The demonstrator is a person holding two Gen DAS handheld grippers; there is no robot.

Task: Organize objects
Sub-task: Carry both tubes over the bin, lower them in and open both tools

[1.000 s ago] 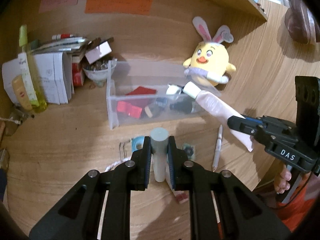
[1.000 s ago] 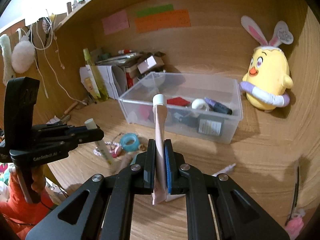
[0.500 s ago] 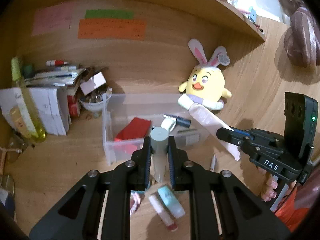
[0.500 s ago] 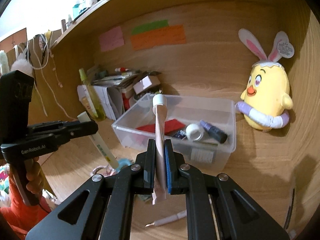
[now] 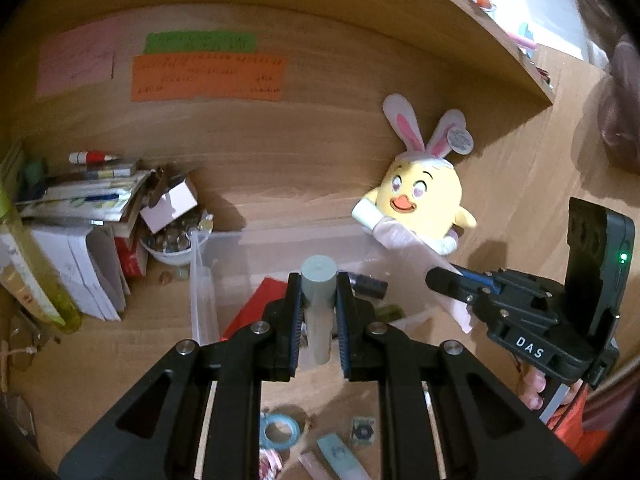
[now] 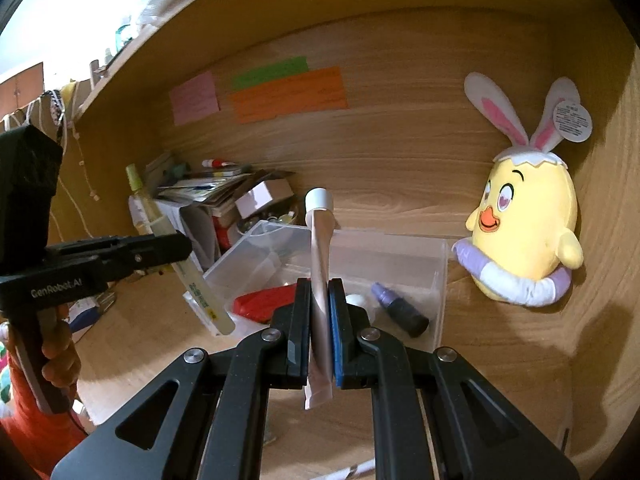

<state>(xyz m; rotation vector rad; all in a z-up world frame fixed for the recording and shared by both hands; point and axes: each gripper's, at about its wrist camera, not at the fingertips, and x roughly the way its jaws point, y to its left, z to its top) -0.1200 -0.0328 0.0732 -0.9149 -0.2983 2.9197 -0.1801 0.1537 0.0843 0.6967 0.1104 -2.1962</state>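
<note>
Our left gripper (image 5: 318,308) clamps a grey-capped pale tube (image 5: 318,280); our right gripper (image 6: 319,312) clamps a white-capped pink tube (image 6: 320,248) upright, both over the clear plastic bin (image 6: 438,276).

Ahead of my fingers stands a wooden back wall (image 6: 400,152) bearing pink (image 6: 195,97), green (image 6: 271,72) and orange (image 6: 289,94) notes. Below them lies the wooden desk (image 5: 120,360). A shelf (image 5: 460,12) juts out above, bright light beyond it up left. A wooden side panel (image 6: 608,240) closes my right.
</note>
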